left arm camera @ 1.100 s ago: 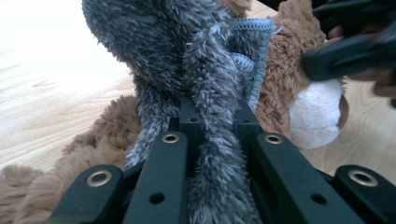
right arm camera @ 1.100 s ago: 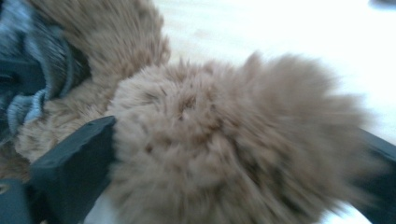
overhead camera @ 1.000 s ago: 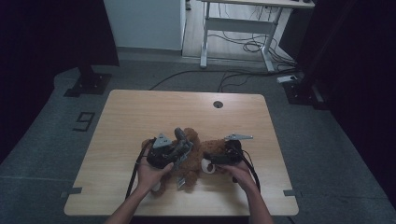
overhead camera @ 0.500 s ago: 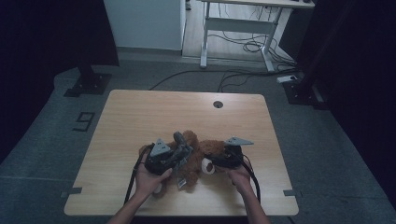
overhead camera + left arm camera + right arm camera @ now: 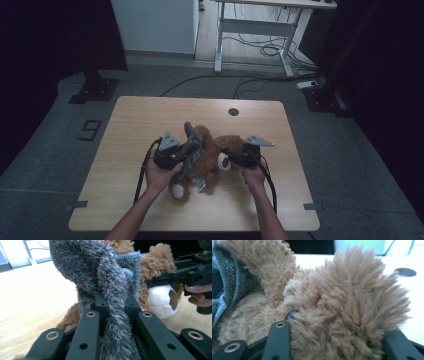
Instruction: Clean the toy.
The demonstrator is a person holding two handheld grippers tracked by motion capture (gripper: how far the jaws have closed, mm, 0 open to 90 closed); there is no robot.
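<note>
Here, left gripper (image 5: 113,307) jaws clamped on grey cloth (image 5: 100,272), right gripper (image 5: 332,340) jaws just closing around brown teddy bear (image 5: 342,302).

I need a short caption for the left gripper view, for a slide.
Left claw shut on a grey cloth draped over a brown teddy bear.

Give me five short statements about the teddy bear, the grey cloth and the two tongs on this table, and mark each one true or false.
1. The left tongs are shut on the grey cloth. True.
2. The teddy bear is white all over. False: its fur is brown, with a white muzzle.
3. The right tongs have brown fur between their jaws, which have just been closing. True.
4. The bear lies on the floor. False: it lies on the wooden table.
5. The grey cloth lies far from the bear. False: it rests against the bear.
</note>
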